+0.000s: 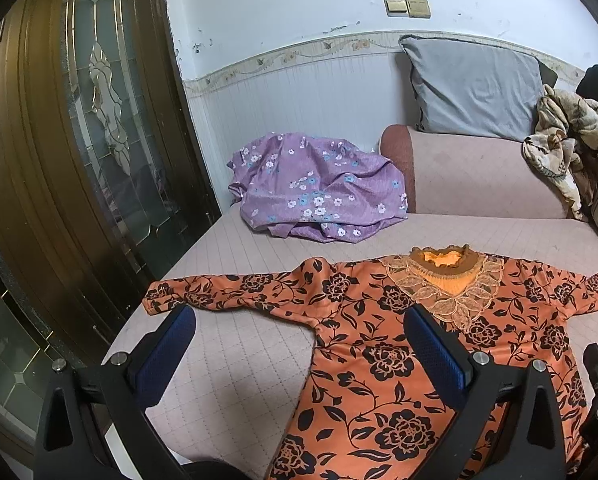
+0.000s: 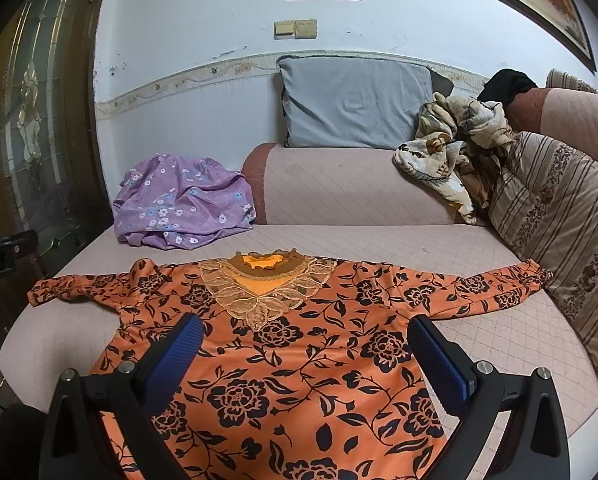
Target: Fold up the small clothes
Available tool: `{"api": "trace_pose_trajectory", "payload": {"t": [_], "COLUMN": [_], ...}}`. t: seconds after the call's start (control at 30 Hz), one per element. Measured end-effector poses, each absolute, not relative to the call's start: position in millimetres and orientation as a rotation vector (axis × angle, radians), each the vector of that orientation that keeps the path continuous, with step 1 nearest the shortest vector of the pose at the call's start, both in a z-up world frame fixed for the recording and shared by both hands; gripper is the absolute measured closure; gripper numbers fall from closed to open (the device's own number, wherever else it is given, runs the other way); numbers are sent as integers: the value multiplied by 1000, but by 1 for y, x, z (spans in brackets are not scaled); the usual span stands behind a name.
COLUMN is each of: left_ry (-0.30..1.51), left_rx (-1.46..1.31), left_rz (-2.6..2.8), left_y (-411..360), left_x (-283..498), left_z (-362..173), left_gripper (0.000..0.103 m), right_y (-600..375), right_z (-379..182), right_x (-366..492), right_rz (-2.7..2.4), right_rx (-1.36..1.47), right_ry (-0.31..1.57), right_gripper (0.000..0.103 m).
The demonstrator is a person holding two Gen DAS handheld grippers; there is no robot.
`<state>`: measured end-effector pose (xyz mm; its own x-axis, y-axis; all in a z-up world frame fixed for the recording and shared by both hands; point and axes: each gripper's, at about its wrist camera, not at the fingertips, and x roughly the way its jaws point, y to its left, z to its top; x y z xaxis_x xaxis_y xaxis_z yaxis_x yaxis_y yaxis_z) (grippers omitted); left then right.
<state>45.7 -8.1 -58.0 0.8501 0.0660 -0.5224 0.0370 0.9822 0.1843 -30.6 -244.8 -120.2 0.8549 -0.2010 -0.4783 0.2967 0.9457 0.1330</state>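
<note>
An orange top with black flowers and a lace collar [image 1: 379, 352] [image 2: 299, 344] lies flat, front up, on the pink quilted sofa seat [image 1: 235, 368] [image 2: 539, 344], both sleeves spread out sideways. My left gripper [image 1: 299, 316] hovers open above the top's left sleeve and armpit, nothing between its blue pads. My right gripper [image 2: 305, 326] hangs open over the chest of the top, just below the collar, also holding nothing. A corner of the right gripper shows at the lower right edge of the left wrist view.
A crumpled purple flowered cloth [image 1: 319, 188] [image 2: 183, 204] lies at the seat's back left by the wooden glass door [image 1: 83, 140]. A grey pillow [image 2: 355, 104], a beige flowered garment [image 2: 455, 148] and a striped cushion [image 2: 559, 232] sit behind and right.
</note>
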Motion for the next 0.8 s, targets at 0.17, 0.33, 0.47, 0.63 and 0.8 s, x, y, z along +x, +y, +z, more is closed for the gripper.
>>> {"api": "trace_pose_trajectory", "payload": {"t": [0.17, 0.33, 0.47, 0.63, 0.8], "left_ry": [568, 582, 605, 662, 830], "left_rx": [197, 209, 226, 258, 308], "left_rz": [16, 12, 3, -37, -128], "left_y": [-13, -20, -31, -56, -90], "left_x": [54, 67, 83, 112, 157], "left_z": [-64, -71, -83, -116, -185], "left_gripper": [0, 0, 0, 0, 0], "right_y": [-255, -268, -289, -356, -478], "right_z": [-125, -132, -142, -173, -236], "right_x": [-23, -11, 3, 29, 44], "right_rz": [-281, -301, -316, -373, -412], "right_rx": [215, 226, 265, 406, 764], "right_ry": [489, 506, 534, 593, 647], "right_gripper": [0, 0, 0, 0, 0]}}
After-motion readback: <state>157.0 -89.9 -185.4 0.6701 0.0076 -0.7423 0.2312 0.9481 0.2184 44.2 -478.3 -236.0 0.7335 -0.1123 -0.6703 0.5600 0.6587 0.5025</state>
